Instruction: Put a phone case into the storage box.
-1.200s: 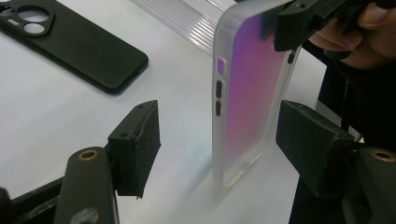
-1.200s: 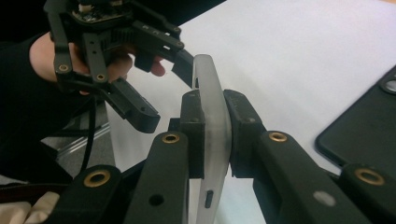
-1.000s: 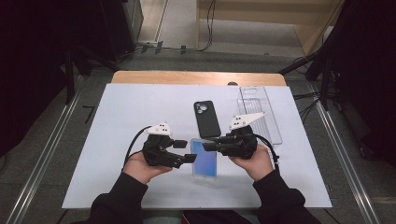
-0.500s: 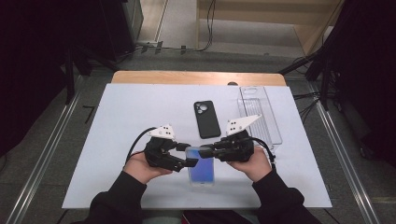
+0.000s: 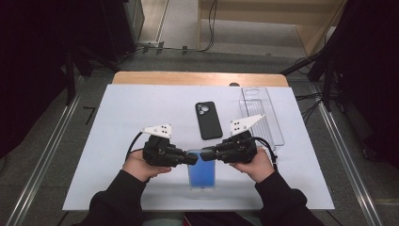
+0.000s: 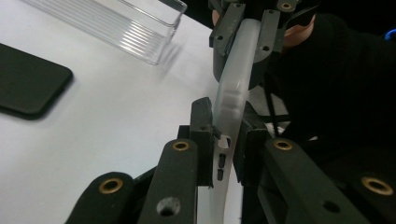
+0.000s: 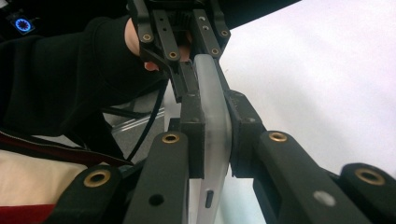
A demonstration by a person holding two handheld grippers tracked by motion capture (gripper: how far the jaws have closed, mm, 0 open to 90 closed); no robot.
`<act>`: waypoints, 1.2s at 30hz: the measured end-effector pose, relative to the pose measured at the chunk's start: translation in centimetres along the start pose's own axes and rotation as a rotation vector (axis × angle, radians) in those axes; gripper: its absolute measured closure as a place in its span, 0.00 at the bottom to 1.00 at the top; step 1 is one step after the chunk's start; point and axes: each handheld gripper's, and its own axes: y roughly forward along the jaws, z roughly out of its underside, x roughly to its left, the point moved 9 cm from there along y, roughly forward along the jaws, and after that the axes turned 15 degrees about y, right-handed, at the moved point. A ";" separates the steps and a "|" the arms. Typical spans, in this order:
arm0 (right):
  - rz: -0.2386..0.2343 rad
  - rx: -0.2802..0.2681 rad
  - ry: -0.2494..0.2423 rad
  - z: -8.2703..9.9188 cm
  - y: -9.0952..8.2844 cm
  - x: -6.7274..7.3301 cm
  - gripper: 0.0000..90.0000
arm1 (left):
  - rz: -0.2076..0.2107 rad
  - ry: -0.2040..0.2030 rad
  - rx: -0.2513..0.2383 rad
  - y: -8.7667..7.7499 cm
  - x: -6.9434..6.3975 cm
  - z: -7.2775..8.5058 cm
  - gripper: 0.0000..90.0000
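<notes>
Both grippers clamp the phone (image 5: 202,170) at its top corners: left gripper (image 5: 192,160) has just been closing onto it, right gripper (image 5: 207,154) pinched tight. Gripper views show its clear case (image 6: 232,93) edge-on. High view: black case (image 5: 208,120), clear tray (image 5: 260,113) well apart behind, bare table (image 5: 117,122) left.

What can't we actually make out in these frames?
- Blue phone, high view: top edge hidden by both grippers; whether its clear case is fully seated, too small to tell.
- Clear case, left gripper view: lower end cut off by the frame edge.
- Black phone case: cut off at left.
</notes>
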 end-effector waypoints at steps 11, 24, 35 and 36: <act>0.031 -0.060 0.019 -0.8 -0.5 0.7 0.59 | 0.014 -0.022 -0.020 -0.9 -0.4 -0.7 0.90; 0.121 -0.154 0.045 -1.2 -1.1 -0.6 0.31 | -0.116 -0.098 0.012 -1.6 1.4 -0.2 0.90; 0.204 -0.182 0.077 -1.0 -0.7 -1.9 0.00 | -0.270 -0.199 -0.015 -2.9 2.9 -0.4 0.89; 0.204 -0.182 0.077 -1.0 -0.7 -1.9 0.00 | -0.282 -0.198 -0.022 -3.0 2.9 -0.5 0.89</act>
